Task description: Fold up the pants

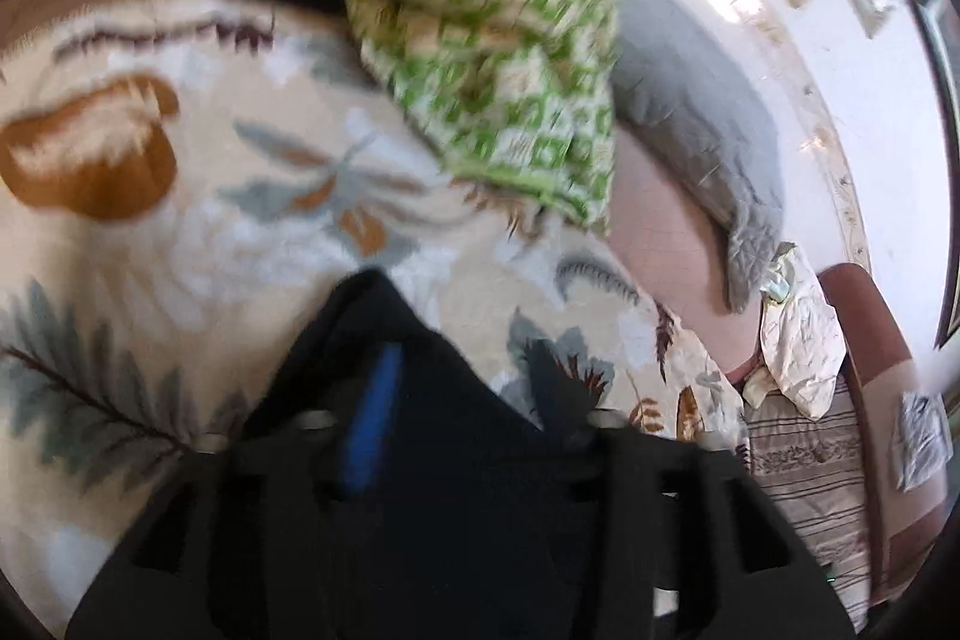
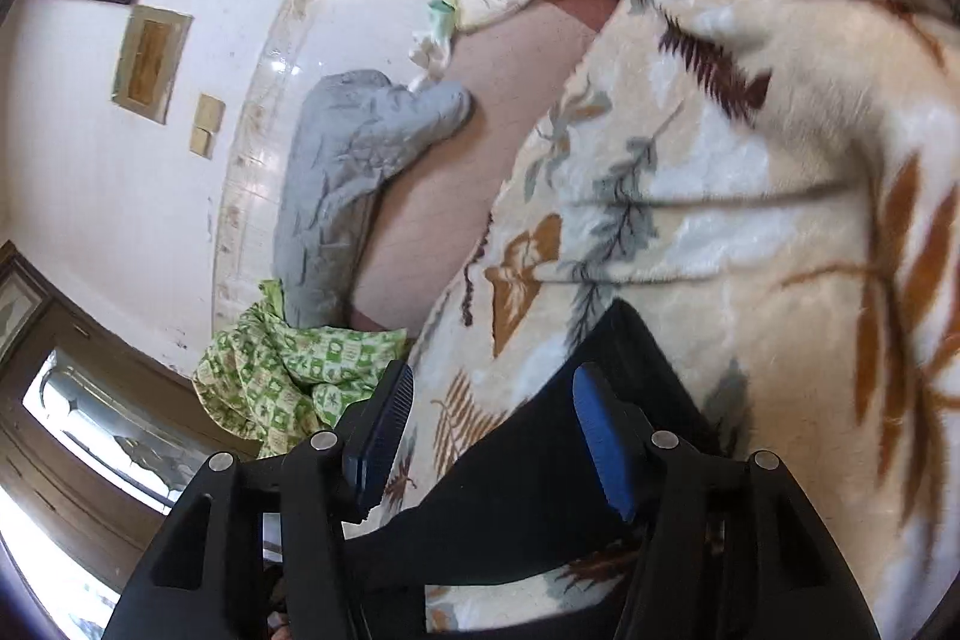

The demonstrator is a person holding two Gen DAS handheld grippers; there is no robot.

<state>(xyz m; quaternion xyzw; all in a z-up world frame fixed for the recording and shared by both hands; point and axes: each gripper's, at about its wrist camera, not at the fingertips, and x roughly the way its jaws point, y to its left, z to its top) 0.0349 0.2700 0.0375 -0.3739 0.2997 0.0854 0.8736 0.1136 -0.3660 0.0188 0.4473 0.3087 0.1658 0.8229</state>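
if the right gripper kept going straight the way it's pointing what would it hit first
Most likely the black pants lying between its open fingers, and beyond them the leaf-print blanket on the bed. The right gripper points slightly down at the blanket; depth is hard to judge in this fisheye view.

The pants (image 2: pixel 540 490) lie on the blanket (image 2: pixel 750 160), a patterned cloth (image 2: pixel 282 376) at its far edge.

A home bedroom: leaf-print blanket (image 2: pixel 750 172) on a bed, pillows (image 2: pixel 336 184), framed pictures (image 2: pixel 150 64) on the wall.
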